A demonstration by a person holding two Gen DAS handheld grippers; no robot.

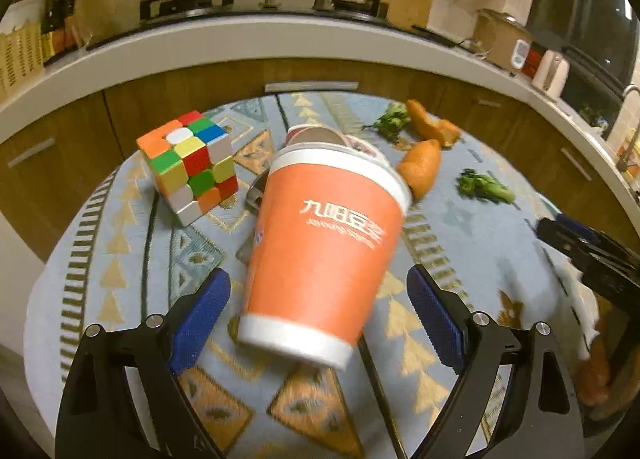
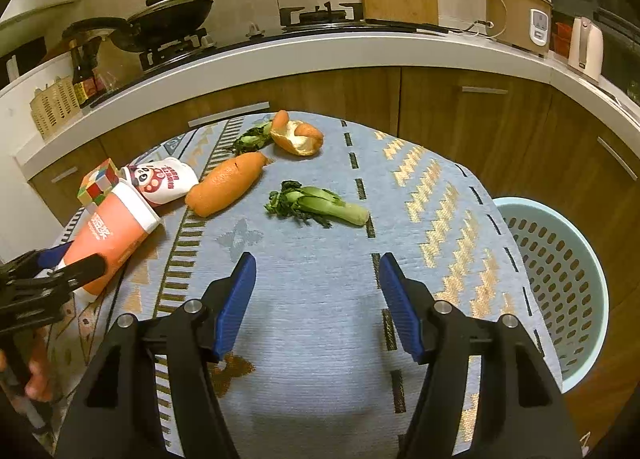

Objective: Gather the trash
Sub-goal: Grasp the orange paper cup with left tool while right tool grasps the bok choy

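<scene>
An orange paper cup (image 1: 324, 255) lies on its side on the patterned table cloth, its base between the open fingers of my left gripper (image 1: 318, 315), which do not touch it. It also shows in the right wrist view (image 2: 114, 235). A white panda-print cup (image 2: 164, 179) lies behind it. Orange peel pieces (image 2: 226, 189) (image 2: 298, 135) and leafy greens (image 2: 316, 205) (image 2: 250, 137) lie further along the table. My right gripper (image 2: 318, 299) is open and empty over bare cloth.
A Rubik's cube (image 1: 188, 165) sits left of the cups. A pale blue perforated basket (image 2: 552, 279) stands beside the table's right edge. Behind the table run wooden cabinets and a counter with a wok (image 2: 168, 23), rice cooker (image 2: 516, 15) and kettle (image 2: 586, 49).
</scene>
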